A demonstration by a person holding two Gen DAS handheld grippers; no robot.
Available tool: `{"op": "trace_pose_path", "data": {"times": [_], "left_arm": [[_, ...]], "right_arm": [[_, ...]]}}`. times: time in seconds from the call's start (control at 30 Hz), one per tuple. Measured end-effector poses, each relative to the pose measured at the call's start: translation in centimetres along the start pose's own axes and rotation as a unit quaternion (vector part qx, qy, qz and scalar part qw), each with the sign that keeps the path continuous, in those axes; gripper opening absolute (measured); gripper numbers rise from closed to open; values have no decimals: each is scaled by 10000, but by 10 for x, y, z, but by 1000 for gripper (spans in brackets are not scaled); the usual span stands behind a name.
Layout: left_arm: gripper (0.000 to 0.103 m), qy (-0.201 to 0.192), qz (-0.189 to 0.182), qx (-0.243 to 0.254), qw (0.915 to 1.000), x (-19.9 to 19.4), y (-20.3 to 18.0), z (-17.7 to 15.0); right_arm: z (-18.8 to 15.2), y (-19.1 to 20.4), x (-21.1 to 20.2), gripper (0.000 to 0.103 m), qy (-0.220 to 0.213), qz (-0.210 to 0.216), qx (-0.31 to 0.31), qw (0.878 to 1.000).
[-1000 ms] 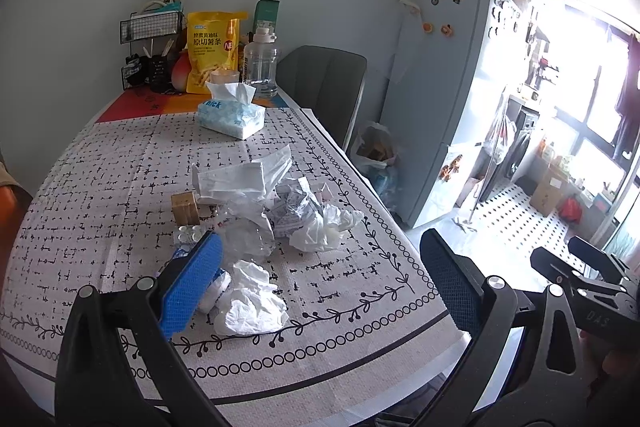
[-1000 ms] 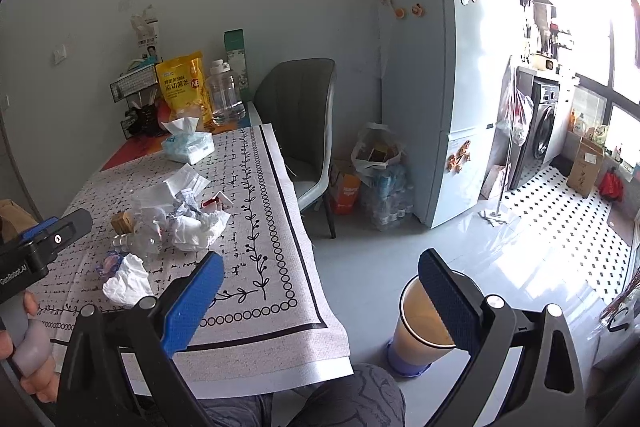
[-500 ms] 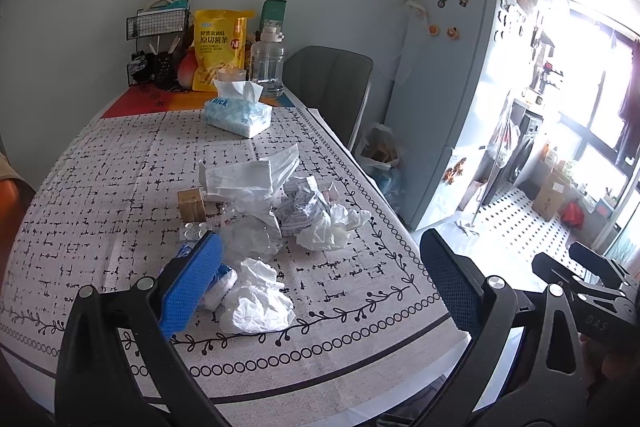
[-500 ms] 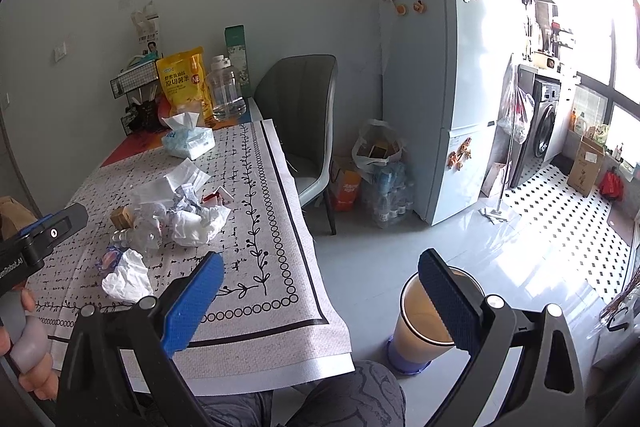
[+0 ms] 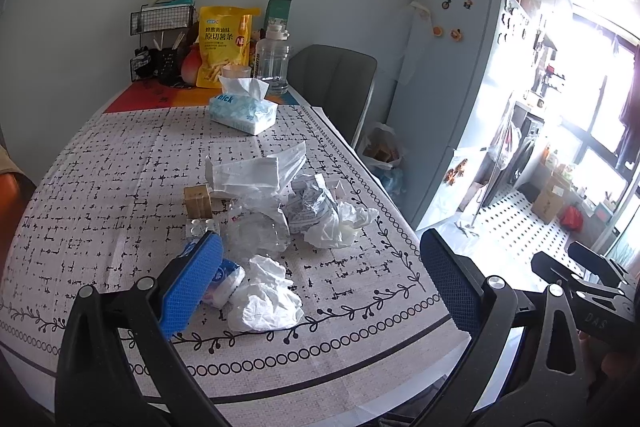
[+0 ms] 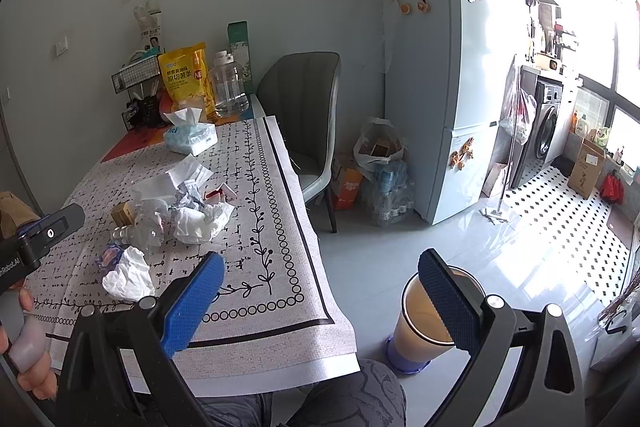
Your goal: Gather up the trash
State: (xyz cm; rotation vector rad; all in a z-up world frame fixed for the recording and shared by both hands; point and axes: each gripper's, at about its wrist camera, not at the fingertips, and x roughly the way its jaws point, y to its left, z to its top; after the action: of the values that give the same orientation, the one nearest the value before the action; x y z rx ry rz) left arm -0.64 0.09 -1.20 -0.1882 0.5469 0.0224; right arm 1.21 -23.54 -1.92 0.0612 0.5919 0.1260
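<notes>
Our patterned table [image 5: 100, 187] carries the trash pile [image 5: 280, 211] just ahead of our left tongs [image 5: 320, 279], spread wide and empty. Our right tongs [image 6: 320, 295], also spread, hover above the floor bin [image 6: 420, 323].

The left gripper [image 5: 316, 283] is edging closer over the table [image 5: 100, 195], so the trash pile [image 5: 280, 211] is sitting lower toward the frame's centre; the right gripper [image 6: 320, 287] is drifting slightly too.

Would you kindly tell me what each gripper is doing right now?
Left gripper: open, holding nothing, above the crumpled white tissue.
Right gripper: open, holding nothing.
</notes>
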Motion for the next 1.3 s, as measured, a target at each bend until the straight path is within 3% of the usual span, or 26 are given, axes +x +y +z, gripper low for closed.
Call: {"op": "trace_pose_path", "data": {"times": [0.63, 0.93, 1.3], "left_arm": [[98, 10, 0, -65, 10000, -1, 8, -1], [98, 93, 5, -204, 9997, 8, 37, -5], [98, 561, 241, -571, 9965, 42, 86, -25]], "right_arm": [[-3, 0, 3, 95, -48, 203, 60, 9998], [3, 20, 21, 95, -86, 536, 15, 9985], [6, 53, 56, 95, 204, 915, -156, 9955]]}}
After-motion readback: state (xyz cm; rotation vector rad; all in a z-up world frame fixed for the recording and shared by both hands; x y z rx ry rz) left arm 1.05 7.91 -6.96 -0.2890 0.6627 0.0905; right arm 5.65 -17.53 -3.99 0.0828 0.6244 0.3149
